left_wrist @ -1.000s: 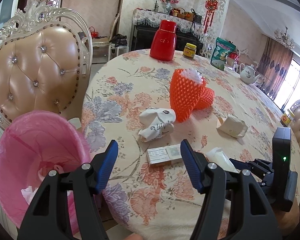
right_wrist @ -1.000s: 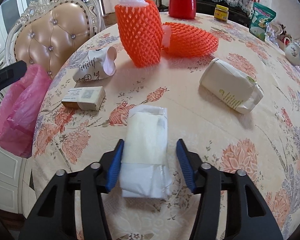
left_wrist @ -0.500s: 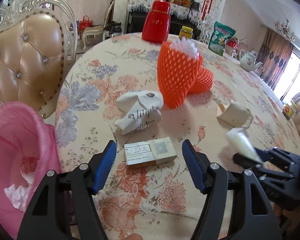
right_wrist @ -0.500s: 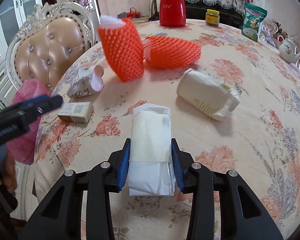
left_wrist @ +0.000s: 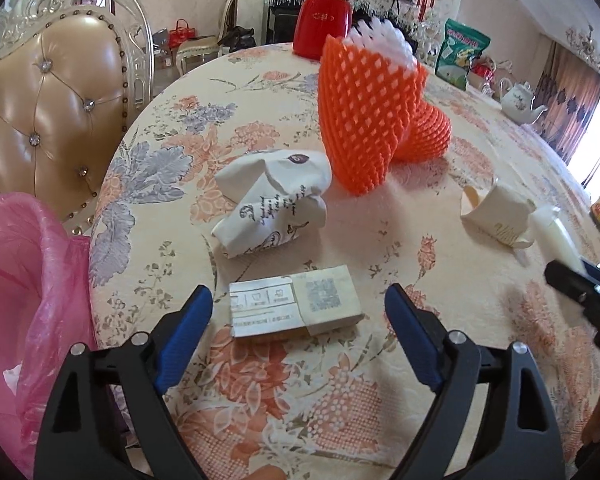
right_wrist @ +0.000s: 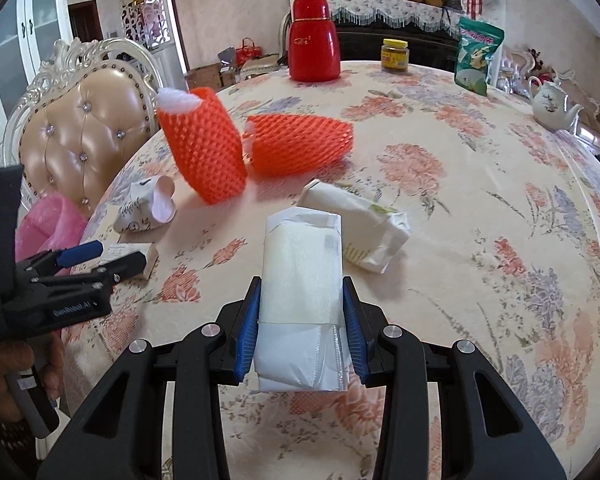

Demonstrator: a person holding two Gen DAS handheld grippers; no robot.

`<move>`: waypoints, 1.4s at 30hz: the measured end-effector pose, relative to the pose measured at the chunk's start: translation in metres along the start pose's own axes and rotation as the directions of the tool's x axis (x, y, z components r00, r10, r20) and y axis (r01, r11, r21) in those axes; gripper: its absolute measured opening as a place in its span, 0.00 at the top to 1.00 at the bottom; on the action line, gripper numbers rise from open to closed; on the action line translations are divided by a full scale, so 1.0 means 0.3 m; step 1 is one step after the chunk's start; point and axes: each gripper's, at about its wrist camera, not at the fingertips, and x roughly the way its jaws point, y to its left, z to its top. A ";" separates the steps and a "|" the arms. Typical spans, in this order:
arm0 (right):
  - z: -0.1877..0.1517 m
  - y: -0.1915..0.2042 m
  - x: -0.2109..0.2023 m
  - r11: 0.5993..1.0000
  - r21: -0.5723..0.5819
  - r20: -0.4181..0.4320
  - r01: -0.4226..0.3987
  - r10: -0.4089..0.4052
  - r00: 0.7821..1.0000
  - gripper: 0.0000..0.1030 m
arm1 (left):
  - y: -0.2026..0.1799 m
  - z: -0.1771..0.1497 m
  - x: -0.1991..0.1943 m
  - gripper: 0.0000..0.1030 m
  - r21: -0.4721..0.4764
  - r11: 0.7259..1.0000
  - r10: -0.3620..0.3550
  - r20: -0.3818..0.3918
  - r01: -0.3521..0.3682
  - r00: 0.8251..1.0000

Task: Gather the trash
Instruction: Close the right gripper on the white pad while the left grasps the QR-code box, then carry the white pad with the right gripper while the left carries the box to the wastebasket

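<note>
My left gripper (left_wrist: 298,320) is open, its blue fingers on either side of a small flat carton (left_wrist: 294,306) on the floral table. Behind it lie a crumpled printed paper cup (left_wrist: 274,206) and two orange foam nets (left_wrist: 360,116). A pink bag-lined bin (left_wrist: 16,280) stands left of the table edge. My right gripper (right_wrist: 300,320) is shut on a white plastic-wrapped packet (right_wrist: 300,276) and holds it above the table. A crushed white carton (right_wrist: 360,228) lies beyond it. The left gripper also shows in the right wrist view (right_wrist: 100,256).
A red thermos (right_wrist: 314,40), a yellow-lidded jar (right_wrist: 395,54), a green snack bag (right_wrist: 478,54) and a white teapot (right_wrist: 552,106) stand at the table's far side. A padded tan chair (left_wrist: 48,120) stands beside the bin.
My left gripper moved forward from the bin over the table until its fingers flank the flat carton. My right gripper closed on the white packet and lifted it.
</note>
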 end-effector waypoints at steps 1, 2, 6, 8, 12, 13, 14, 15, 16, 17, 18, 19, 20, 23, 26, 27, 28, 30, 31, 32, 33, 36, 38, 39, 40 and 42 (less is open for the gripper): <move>0.001 -0.003 -0.001 1.000 0.001 0.001 0.001 -0.001 1.000 0.64 | -0.006 -0.001 0.003 0.18 0.005 1.000 0.004 -0.002 -0.004 1.000; 0.002 -0.008 -0.002 1.000 0.003 0.001 0.001 -0.001 1.000 0.64 | -0.011 -0.002 0.007 0.18 0.012 1.000 0.011 -0.005 -0.011 1.000; 0.003 -0.018 -0.008 1.000 0.007 0.004 0.002 -0.002 1.000 0.64 | -0.025 -0.002 0.023 0.29 0.030 0.999 0.041 -0.020 -0.040 0.999; 0.004 -0.021 -0.009 1.000 0.009 0.005 0.003 -0.003 1.000 0.64 | -0.029 -0.003 0.028 0.31 0.036 0.998 0.049 -0.024 -0.048 0.998; 0.006 -0.024 -0.011 1.000 0.009 0.006 0.003 -0.003 1.000 0.64 | -0.032 -0.005 0.032 0.33 0.041 0.998 0.052 -0.029 -0.050 0.998; 0.006 -0.023 -0.012 1.000 0.008 0.006 0.003 -0.004 1.000 0.64 | -0.030 -0.004 0.026 0.33 0.036 0.998 0.046 -0.026 -0.045 0.999; 0.006 -0.024 -0.012 1.000 0.008 0.007 0.003 -0.003 1.000 0.64 | -0.030 -0.004 0.021 0.33 0.036 0.998 0.043 -0.024 -0.043 0.999; 0.008 -0.023 -0.015 1.000 0.008 0.009 0.002 -0.002 1.000 0.64 | -0.031 -0.003 0.015 0.33 0.040 0.998 0.042 -0.020 -0.041 0.999; 0.010 -0.022 -0.017 1.000 0.007 0.011 0.001 -0.001 1.000 0.64 | -0.030 -0.001 0.003 0.33 0.041 0.998 0.039 -0.011 -0.039 0.999; 0.012 -0.019 -0.020 1.000 0.007 0.014 0.001 -0.001 1.000 0.64 | -0.027 0.001 -0.006 0.33 0.038 0.999 0.034 -0.005 -0.034 0.999; 0.014 -0.017 -0.023 1.000 0.006 0.017 0.001 -0.001 1.000 0.64 | -0.025 0.003 -0.016 0.33 0.035 0.999 0.029 0.000 -0.029 1.000; 0.016 -0.013 -0.026 1.000 0.006 0.020 -0.001 0.001 1.000 0.64 | -0.021 0.006 -0.034 0.33 0.034 0.999 0.022 0.011 -0.023 1.000; 0.019 -0.009 -0.030 1.000 0.004 0.023 -0.004 0.004 1.000 0.64 | -0.019 0.008 -0.046 0.33 0.035 0.999 0.020 0.019 -0.021 1.000; 0.025 0.008 -0.040 1.000 -0.001 0.030 -0.004 0.004 1.000 0.64 | -0.008 0.012 -0.089 0.33 0.027 1.000 0.000 0.043 -0.001 0.999; 0.038 0.025 -0.052 1.000 -0.007 0.041 -0.008 0.009 0.999 0.64 | 0.007 0.020 -0.138 0.33 0.024 1.000 -0.004 0.074 0.002 0.997; 0.043 0.030 -0.055 1.000 -0.011 0.043 -0.009 0.009 0.999 0.64 | 0.012 0.022 -0.154 0.33 0.023 1.000 -0.004 0.082 0.003 0.997; 0.047 0.036 -0.059 1.000 -0.015 0.047 -0.009 0.009 0.999 0.64 | 0.019 0.025 -0.170 0.33 0.020 1.000 -0.002 0.093 0.000 0.996; 0.056 0.050 -0.065 1.000 -0.020 0.053 -0.010 0.011 0.999 0.64 | 0.039 0.032 -0.200 0.33 0.012 1.000 0.002 0.111 -0.004 0.994; 0.060 0.058 -0.068 1.000 -0.024 0.056 -0.011 0.013 0.998 0.64 | 0.049 0.033 -0.212 0.33 0.008 1.000 0.005 0.118 -0.006 0.993; 0.064 0.067 -0.070 1.000 -0.028 0.058 -0.013 0.015 0.998 0.64 | 0.060 0.037 -0.221 0.33 0.003 1.000 0.008 0.124 -0.009 0.992; 0.066 0.075 -0.074 0.999 -0.033 0.060 -0.015 0.017 0.998 0.64 | 0.075 0.038 -0.236 0.33 -0.004 1.000 0.013 0.132 -0.013 0.991; 0.078 0.100 -0.080 0.999 -0.042 0.068 -0.022 0.025 0.997 0.64 | 0.115 0.040 -0.270 0.33 -0.022 1.000 0.024 0.152 -0.021 0.988; 0.088 0.120 -0.085 0.998 -0.049 0.073 -0.026 0.030 0.997 0.64 | 0.142 0.041 -0.289 0.33 -0.033 0.999 0.033 0.162 -0.028 0.986; 0.092 0.127 -0.086 0.998 -0.053 0.075 -0.028 0.032 0.997 0.64 | 0.159 0.041 -0.303 0.33 -0.040 0.999 0.039 0.169 -0.033 0.985; 0.096 0.139 -0.087 0.998 -0.058 0.077 -0.030 0.035 0.996 0.64 | 0.171 0.041 -0.313 0.33 -0.044 0.998 0.044 0.174 -0.036 0.984; 0.104 0.159 -0.089 0.997 -0.067 0.079 -0.035 0.040 0.996 0.64 | 0.195 0.040 -0.330 0.33 -0.052 0.998 0.052 0.182 -0.044 0.982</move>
